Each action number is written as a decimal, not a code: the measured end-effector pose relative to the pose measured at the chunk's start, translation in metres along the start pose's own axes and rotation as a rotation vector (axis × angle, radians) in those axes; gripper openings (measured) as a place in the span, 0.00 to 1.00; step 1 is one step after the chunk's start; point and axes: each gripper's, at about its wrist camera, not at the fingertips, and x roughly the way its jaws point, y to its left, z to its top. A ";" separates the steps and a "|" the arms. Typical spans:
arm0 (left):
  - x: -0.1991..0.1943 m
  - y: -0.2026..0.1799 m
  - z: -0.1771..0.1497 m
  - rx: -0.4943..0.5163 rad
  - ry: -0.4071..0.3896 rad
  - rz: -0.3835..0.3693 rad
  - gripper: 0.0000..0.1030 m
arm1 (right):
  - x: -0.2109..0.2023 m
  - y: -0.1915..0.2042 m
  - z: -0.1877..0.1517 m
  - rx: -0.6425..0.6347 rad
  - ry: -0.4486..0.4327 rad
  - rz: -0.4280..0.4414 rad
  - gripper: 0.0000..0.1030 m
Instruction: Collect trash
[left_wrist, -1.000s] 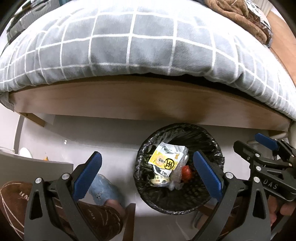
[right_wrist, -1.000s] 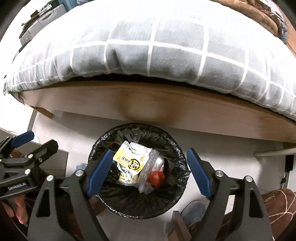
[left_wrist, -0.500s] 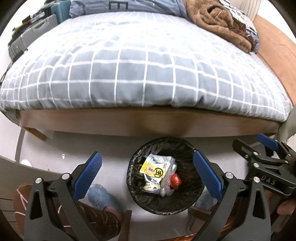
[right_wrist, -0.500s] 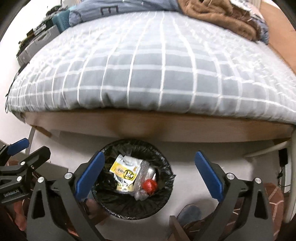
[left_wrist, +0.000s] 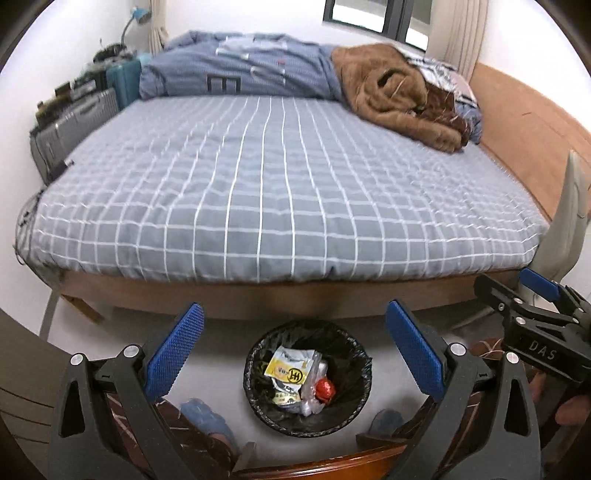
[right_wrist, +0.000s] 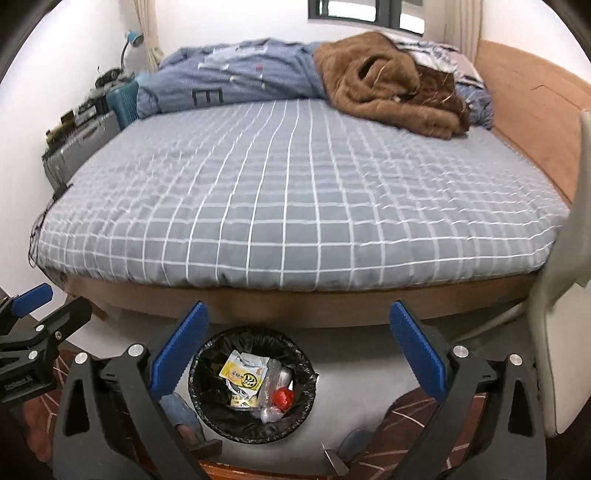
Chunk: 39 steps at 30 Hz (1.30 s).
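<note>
While bin (left_wrist: 308, 380) sits below bed (left_wrist: 280, 192) — left gripper (left_wrist: 295, 350), right gripper (right_wrist: 297, 349) jaws spread wide, empty.

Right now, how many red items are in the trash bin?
1: a small red wrapper ball at the right side of the pile in the black-lined bin, beside the yellow packet. More may be buried underneath.

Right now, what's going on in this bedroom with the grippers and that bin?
A person holds a two-finger gripper in each hand above a round bin lined with a black bag, on the floor at the foot of the bed with the grey checked cover. The left gripper and right gripper are both open and empty. A yellow snack wrapper, clear plastic and a red item already lie inside.
</note>
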 end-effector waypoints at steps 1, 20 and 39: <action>-0.007 -0.002 -0.001 -0.007 -0.012 0.000 0.94 | -0.010 -0.003 0.001 0.007 -0.007 -0.001 0.92; -0.036 -0.013 -0.010 0.010 -0.023 0.003 0.94 | -0.059 -0.007 -0.010 -0.009 -0.044 -0.016 0.92; -0.036 -0.013 -0.007 0.022 -0.023 0.012 0.94 | -0.057 -0.008 -0.009 -0.007 -0.049 -0.024 0.92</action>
